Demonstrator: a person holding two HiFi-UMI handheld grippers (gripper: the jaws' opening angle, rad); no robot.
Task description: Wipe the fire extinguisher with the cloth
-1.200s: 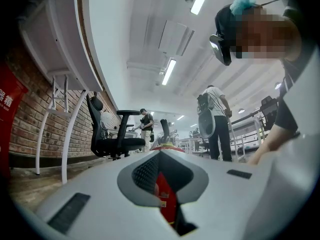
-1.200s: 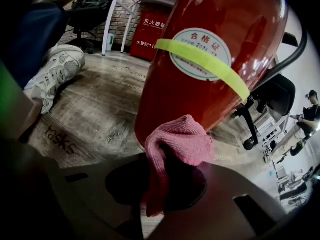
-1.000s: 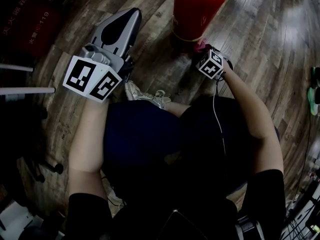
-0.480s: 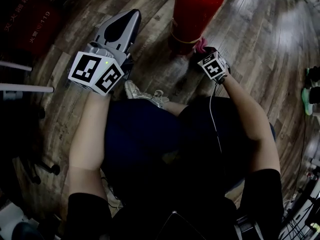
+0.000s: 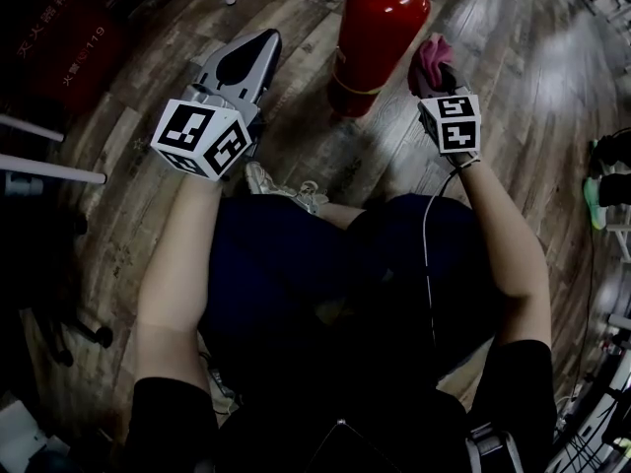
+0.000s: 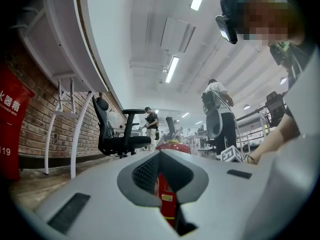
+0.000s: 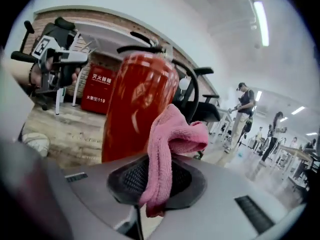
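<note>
In the head view the fire extinguisher (image 5: 380, 37) stands upright on the wooden floor (image 5: 296, 136) at about 12 o'clock from the person. The right gripper (image 5: 441, 79) is at about 1 o'clock, just beside the right side of the red cylinder. Its jaws are pressed together on the pink cloth (image 5: 431, 59). In the right gripper view the cloth (image 7: 167, 144) comes up from between the jaws and folds over to the right, in front of the red body (image 7: 135, 104). Whether the cloth touches the cylinder, I cannot tell.

The left gripper (image 5: 251, 52) is at about 11 o'clock, apart from the extinguisher and pointing toward it. Its jaws are together and nothing is between them. In the left gripper view, the red cylinder (image 6: 167, 196) shows only through the opening between the jaws.

A red box (image 5: 59, 47) with white characters stands at about 10 o'clock. A light shoe (image 5: 286, 190) rests on the floor near the person's knees.
</note>
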